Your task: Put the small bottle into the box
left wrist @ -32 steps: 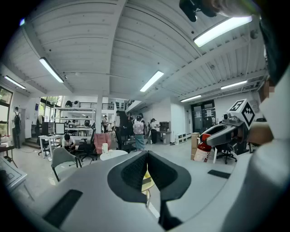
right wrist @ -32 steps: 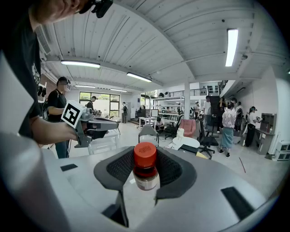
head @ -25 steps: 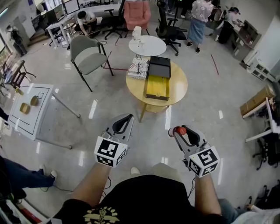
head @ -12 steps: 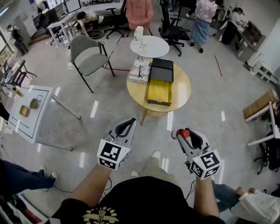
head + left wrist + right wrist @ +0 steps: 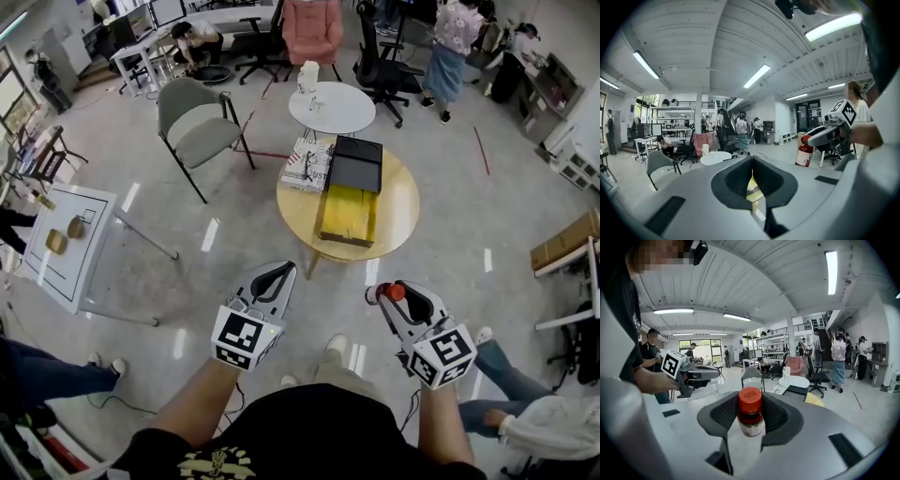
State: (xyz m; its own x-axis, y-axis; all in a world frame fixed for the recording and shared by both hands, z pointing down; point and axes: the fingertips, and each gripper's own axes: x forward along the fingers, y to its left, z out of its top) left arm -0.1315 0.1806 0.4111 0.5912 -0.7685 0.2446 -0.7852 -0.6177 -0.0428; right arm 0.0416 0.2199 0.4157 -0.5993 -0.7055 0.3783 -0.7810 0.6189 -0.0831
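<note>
A small bottle point(image 5: 387, 292) with a red cap and pale label sits between the pads of my right gripper point(image 5: 382, 294), which is shut on it; in the right gripper view the bottle point(image 5: 750, 414) stands upright in the jaws. My left gripper point(image 5: 280, 273) is shut with nothing in it, its pads meeting point(image 5: 751, 161). Both grippers hang over the floor, short of the round wooden table point(image 5: 404, 202). On that table lies the open box point(image 5: 348, 215) with a yellow inside, and its black lid point(image 5: 357, 165) lies behind it.
A printed booklet point(image 5: 308, 165) lies beside the black lid. A small white round table point(image 5: 332, 107) stands behind, a grey chair point(image 5: 200, 127) at its left, a white square table point(image 5: 69, 246) at far left. Several people and office chairs are at the back.
Both grippers have moved forward toward the round wooden table, which now lies nearer in the head view. The right gripper keeps the bottle; the left stays shut.
</note>
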